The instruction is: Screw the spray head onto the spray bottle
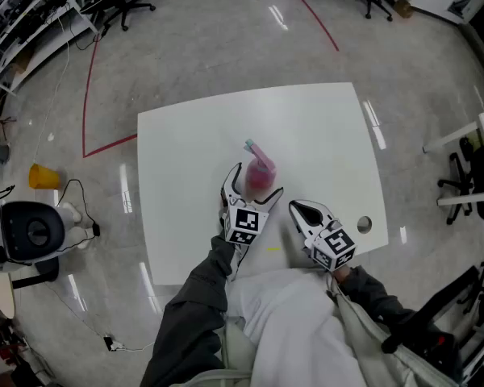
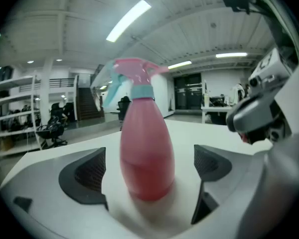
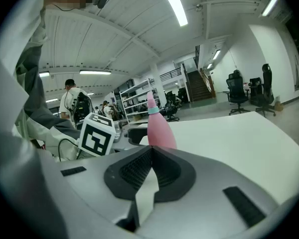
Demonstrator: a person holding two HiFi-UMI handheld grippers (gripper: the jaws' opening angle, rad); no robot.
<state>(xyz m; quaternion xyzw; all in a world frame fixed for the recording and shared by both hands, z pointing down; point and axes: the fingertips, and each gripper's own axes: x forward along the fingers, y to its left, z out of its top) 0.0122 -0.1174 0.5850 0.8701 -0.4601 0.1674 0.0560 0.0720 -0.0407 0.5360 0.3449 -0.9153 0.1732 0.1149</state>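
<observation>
The left gripper [image 1: 258,179] has its jaws spread wide on either side of the pink spray bottle [image 2: 145,153], with a gap at each pad, so nothing is pinched yet. The bottle stands upright on the white table [image 1: 323,127], dead ahead of that claw and right between its jaws, long axis vertical. The spray head [image 2: 134,73] already sits on its teal collar, and its nozzle seems to point away from the claw and to its left. The right gripper [image 1: 300,210] has its jaws pressed together and empty. From it the bottle lies ahead and to the left, so I'd say the left claw is plainly nearer.
</observation>
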